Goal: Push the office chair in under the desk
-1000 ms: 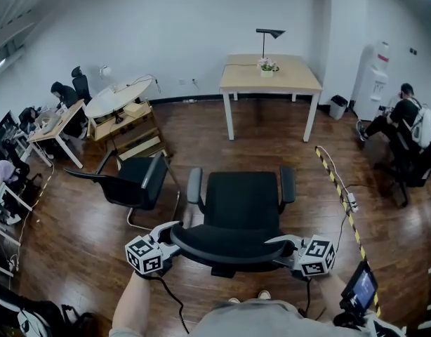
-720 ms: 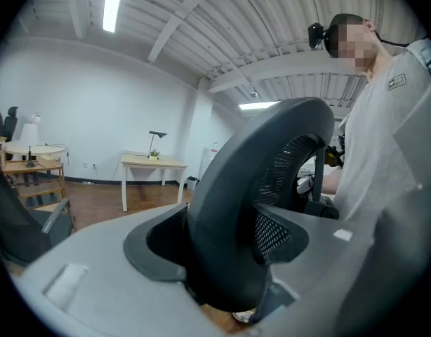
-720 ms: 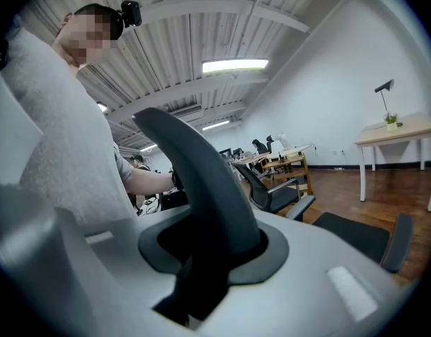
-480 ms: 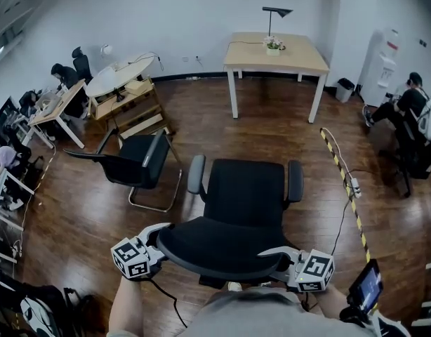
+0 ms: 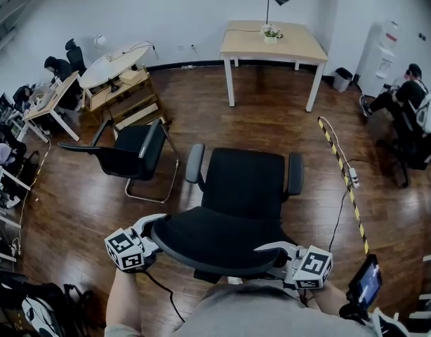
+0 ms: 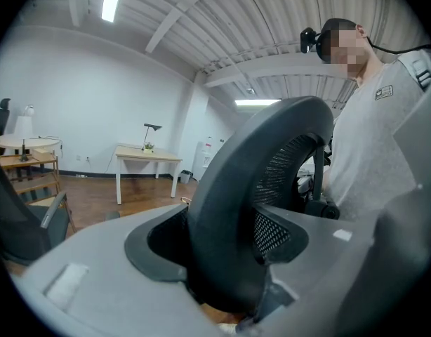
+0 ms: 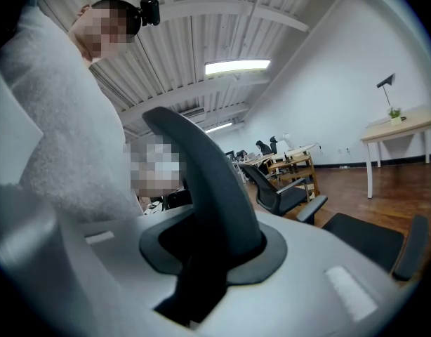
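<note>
I've got my left gripper [image 5: 154, 229] closed on the left edge of the office chair [image 5: 243, 184] backrest and my right gripper [image 5: 275, 253] closed on the right edge. The chair sits mid-floor, facing the desk [image 5: 272, 44], which stands well apart by the far wall. I judge nearly all the pushing is left.

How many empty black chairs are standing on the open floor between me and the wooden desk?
2. The office chair stands in the middle, nearest the camera. A second chair stands to its left. More chairs may be hidden behind the seated people at the room's edges.
</note>
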Demonstrator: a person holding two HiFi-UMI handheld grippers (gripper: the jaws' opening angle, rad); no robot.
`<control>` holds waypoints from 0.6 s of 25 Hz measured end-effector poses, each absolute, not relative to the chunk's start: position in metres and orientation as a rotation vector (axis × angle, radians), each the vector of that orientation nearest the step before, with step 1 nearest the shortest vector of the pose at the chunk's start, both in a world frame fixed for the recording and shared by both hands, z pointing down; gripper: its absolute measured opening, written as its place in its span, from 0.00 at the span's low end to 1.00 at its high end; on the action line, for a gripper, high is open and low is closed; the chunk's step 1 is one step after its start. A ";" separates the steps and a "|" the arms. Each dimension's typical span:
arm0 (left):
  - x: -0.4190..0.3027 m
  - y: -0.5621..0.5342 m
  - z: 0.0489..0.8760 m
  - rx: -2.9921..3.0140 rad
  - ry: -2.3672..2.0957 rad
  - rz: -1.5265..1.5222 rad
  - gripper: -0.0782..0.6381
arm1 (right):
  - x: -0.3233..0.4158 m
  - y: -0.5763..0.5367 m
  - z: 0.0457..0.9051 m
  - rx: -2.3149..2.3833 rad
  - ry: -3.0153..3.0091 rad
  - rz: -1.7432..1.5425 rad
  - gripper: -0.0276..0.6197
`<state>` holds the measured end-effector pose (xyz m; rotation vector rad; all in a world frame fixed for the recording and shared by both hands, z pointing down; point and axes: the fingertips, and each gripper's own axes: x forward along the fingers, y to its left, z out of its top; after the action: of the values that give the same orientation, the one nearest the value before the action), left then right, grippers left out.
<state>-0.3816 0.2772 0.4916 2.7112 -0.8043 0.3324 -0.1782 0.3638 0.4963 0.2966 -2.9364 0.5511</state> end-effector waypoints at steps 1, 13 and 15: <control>-0.383 0.275 0.492 2.713 -0.798 0.334 0.48 | -0.180 0.363 0.497 0.301 -2.937 0.553 0.21; -0.387 0.234 0.490 2.740 -0.714 0.346 0.48 | -0.189 0.325 0.493 0.447 -2.936 0.529 0.23; -0.381 0.225 0.490 2.745 -0.696 0.347 0.47 | -0.186 0.314 0.494 0.458 -2.938 0.531 0.23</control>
<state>-0.3814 0.2249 0.4904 2.7451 -0.6959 0.3474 -0.1857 0.3145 0.4944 0.4575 -2.9378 0.5309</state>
